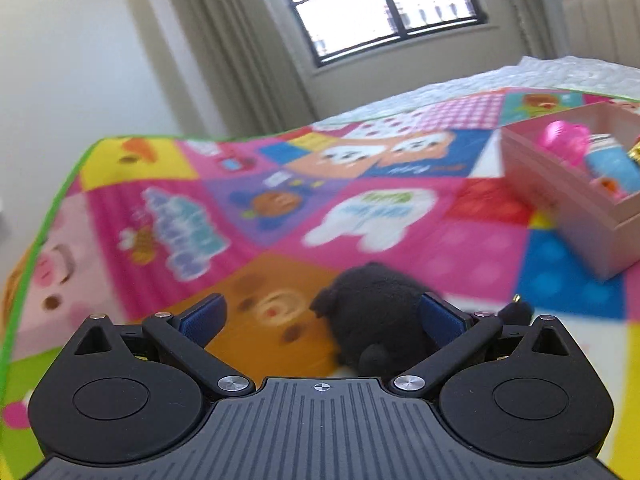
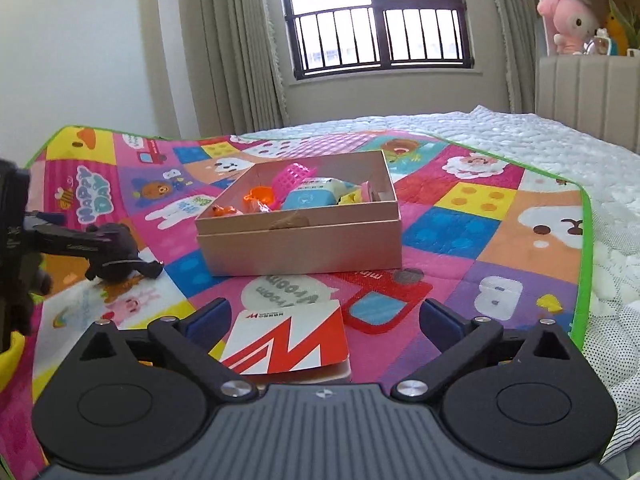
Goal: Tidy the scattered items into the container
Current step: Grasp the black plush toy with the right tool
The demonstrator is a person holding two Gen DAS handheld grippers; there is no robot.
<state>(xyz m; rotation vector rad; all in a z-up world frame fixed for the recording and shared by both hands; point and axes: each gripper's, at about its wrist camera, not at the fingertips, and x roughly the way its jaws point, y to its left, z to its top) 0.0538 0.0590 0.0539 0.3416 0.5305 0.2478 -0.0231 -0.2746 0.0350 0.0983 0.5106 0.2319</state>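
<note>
Scattered items and pink box [image 2: 298,242] on the colourful play mat [image 2: 480,232]

Right gripper [image 2: 322,316] is standing wide apart over a red-and-white card [image 2: 286,344], which is lying between its fingers without being pressed. Left gripper [image 1: 320,316] is also spread apart, with a black plush toy [image 1: 372,312] sitting against its right finger, not squeezed. Box is holding a blue packet [image 2: 310,198] and a pink basket [image 2: 292,180].
</note>
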